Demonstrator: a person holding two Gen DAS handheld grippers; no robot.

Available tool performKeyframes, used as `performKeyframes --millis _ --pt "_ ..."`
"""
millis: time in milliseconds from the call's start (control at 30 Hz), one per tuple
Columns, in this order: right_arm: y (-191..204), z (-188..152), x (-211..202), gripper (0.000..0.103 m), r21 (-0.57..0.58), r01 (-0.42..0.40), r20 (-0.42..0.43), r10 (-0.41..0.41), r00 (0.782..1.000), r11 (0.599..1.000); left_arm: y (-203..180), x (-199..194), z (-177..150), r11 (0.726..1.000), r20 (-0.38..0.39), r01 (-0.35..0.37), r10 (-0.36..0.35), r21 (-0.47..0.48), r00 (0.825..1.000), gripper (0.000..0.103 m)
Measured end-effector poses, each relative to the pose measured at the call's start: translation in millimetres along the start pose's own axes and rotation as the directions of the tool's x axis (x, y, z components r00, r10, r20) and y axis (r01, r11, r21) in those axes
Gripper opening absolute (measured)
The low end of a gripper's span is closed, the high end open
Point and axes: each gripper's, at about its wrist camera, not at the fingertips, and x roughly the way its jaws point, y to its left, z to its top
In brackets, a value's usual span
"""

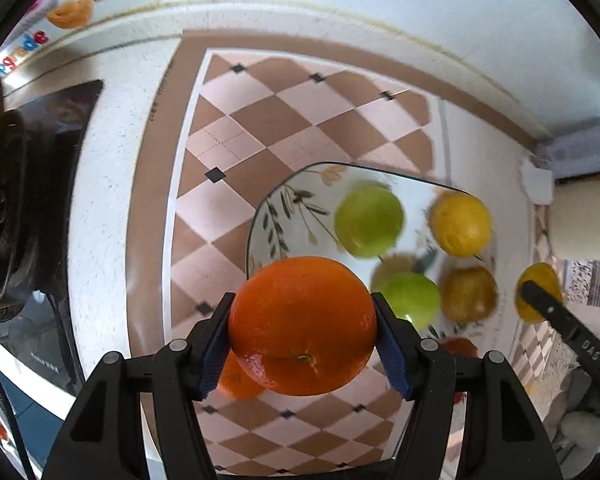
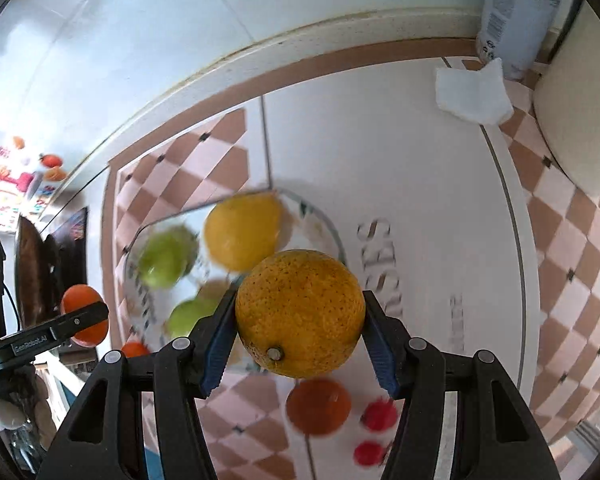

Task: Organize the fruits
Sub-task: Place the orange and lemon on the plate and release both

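My left gripper (image 1: 302, 334) is shut on an orange (image 1: 302, 326), held above the table near the front left of a floral plate (image 1: 278, 210). The plate holds two green apples (image 1: 368, 222), a yellow lemon (image 1: 460, 224) and a brownish-yellow fruit (image 1: 468, 294). My right gripper (image 2: 300, 330) is shut on a speckled yellow citrus (image 2: 300, 312), held above the plate's (image 2: 138, 280) right edge. Each gripper shows in the other's view, the right one (image 1: 540, 300) and the left one (image 2: 86, 316). Another orange (image 2: 318, 406) and two small red fruits (image 2: 380, 416) lie on the table below.
A checkered cloth (image 1: 260, 128) covers the table. A white napkin (image 2: 474, 92) and a bottle (image 2: 514, 12) stand at the back right by a cream container (image 2: 580, 120). A dark object (image 1: 40, 184) sits at the left. Another orange (image 1: 238, 380) lies under my left gripper.
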Motion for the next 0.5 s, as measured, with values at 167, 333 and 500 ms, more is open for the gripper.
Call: performKeyframes --millis 167,333,500 --pt "-2.3 22.7 25.7 0.062 -0.021 0.019 -0.034 -0.02 0.999 1.0 -1.1 29.4 17.8 1.0 -0.083 -0.008 0.006 -0.023 0.997 0.062" --pt "0.1 30.5 45.7 0.062 -0.049 0.024 -0.063 -0.027 0.998 0.999 -1.6 53.3 16.2 0.997 -0.159 0.034 -0.045 -0.068 0.986 0.062" --pt "-7.6 32.9 57.2 0.07 0.001 -0.023 -0.107 0.023 0.994 1.0 -1.1 65.4 11.2 0.994 -0.204 0.051 -0.069 -0.093 0.976 0.063"
